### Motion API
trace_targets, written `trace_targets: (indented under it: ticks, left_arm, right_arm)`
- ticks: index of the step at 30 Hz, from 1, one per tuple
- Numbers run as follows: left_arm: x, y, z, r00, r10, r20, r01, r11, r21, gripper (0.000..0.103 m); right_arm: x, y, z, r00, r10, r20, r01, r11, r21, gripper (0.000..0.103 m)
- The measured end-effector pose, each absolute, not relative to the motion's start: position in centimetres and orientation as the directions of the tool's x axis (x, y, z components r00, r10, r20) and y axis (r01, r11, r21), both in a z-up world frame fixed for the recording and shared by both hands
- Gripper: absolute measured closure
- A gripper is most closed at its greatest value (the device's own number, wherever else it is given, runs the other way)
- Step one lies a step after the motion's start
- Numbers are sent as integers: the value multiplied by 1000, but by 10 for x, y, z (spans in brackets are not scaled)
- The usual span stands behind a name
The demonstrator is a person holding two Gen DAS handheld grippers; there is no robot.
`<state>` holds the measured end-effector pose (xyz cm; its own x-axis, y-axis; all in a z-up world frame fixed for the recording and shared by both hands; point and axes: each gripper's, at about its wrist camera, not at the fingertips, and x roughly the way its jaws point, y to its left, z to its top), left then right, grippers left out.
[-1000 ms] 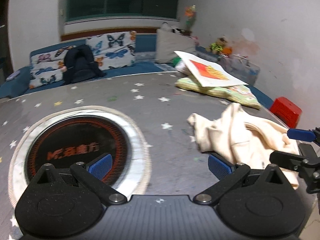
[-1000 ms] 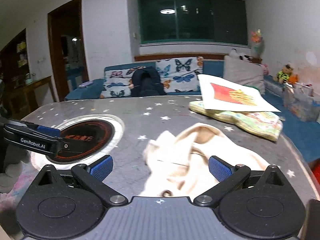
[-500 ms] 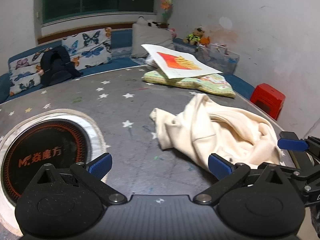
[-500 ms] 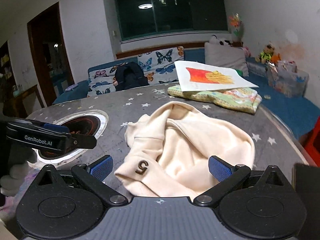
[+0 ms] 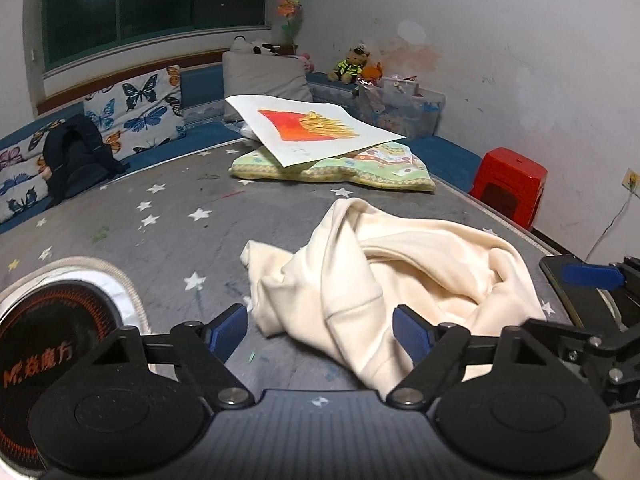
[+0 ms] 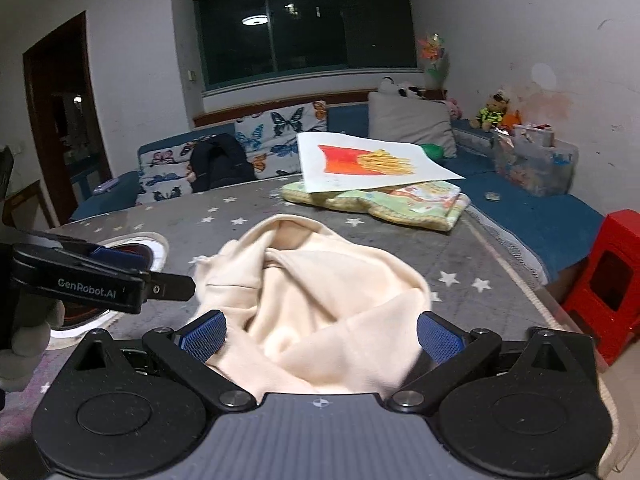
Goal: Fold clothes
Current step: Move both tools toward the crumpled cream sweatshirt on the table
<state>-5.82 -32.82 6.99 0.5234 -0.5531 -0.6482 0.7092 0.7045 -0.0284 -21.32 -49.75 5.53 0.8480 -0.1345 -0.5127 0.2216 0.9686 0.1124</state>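
Observation:
A crumpled cream sweatshirt (image 5: 400,276) lies in a heap on the grey star-patterned table (image 5: 180,216). It also shows in the right wrist view (image 6: 320,300). My left gripper (image 5: 320,330) is open, its blue pads wide apart at the heap's near left edge, with cloth lying between the fingers. My right gripper (image 6: 320,336) is open over the heap's near side, with cloth bulging between its pads. Neither grips the cloth. The right gripper shows at the right edge of the left wrist view (image 5: 588,312). The left gripper shows at the left of the right wrist view (image 6: 100,280).
A folded green patterned cloth (image 5: 340,168) with a fries picture sheet (image 5: 312,128) lies at the table's far side. A round black and orange disc (image 5: 40,356) is set in the table at left. A red stool (image 5: 512,184) stands beyond the right edge. A blue sofa (image 6: 348,120) lines the wall.
Both grippers have swung right and closed in on the sweatshirt, which now fills the space between their fingers. The round disc has slid off to the left. The jaws stay open.

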Motion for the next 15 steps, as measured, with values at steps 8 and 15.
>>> trace_targets:
  ticks: [8, 15]
  left_arm:
    - [-32, -353, 63, 511, -533, -675, 701, 713, -32, 32]
    - [-18, -365, 52, 488, -511, -708, 693, 720, -42, 34]
  right_arm:
    - [-208, -514, 46, 814, -168, -556, 277, 954, 118, 0]
    - [-200, -523, 39, 796, -159, -584, 301, 941, 154, 0]
